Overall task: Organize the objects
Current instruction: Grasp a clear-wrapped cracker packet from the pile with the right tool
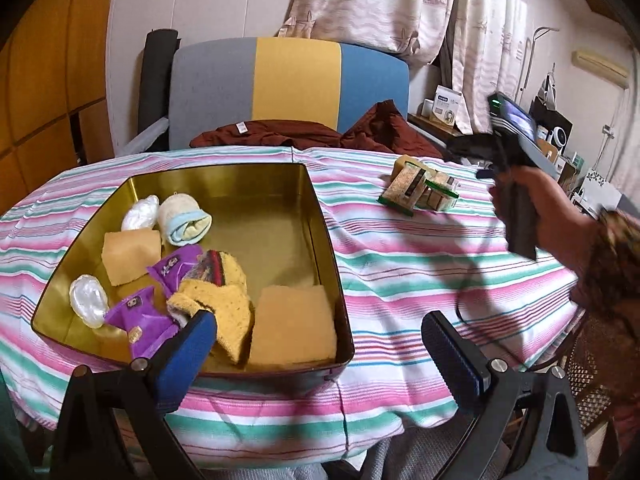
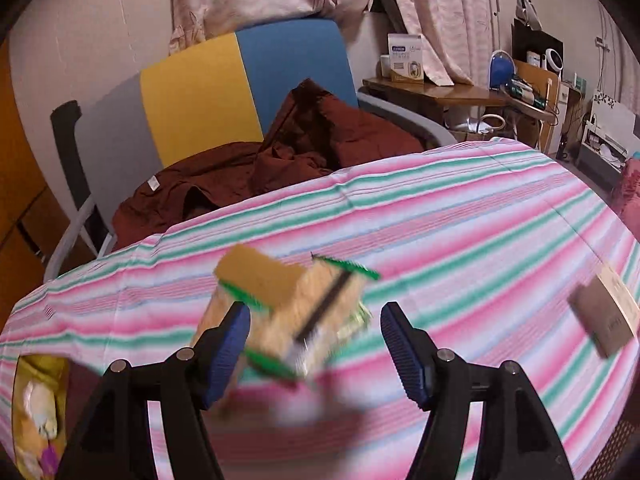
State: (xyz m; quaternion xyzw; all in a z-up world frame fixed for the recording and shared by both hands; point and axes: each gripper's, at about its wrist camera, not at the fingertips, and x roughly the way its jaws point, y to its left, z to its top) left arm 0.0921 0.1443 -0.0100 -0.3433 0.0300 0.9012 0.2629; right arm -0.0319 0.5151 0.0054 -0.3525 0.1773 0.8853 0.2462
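Mid-reach for the next pickup: right claw [image 2: 314, 344] gaping, nothing held, lined up on the sponge pile [image 2: 292, 312] lying on the striped tabletop [image 2: 480, 240], well apart from the gold tin [image 1: 320, 216]. Left claw [image 1: 320, 356] spread and empty at the tin's near rim. Next: straddle one sponge, pinch, carry over into the tin.

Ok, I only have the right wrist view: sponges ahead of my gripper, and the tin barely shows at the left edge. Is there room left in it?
Observer: Yes. The tin has bare floor at its far right; the contents crowd the left and near side.
Operator: What's in it so far?
Observer: Yellow sponges, a rolled towel and purple packets.
Operator: And the left gripper?
Observer: The left gripper is open, with nothing in it, over the tin's near edge.
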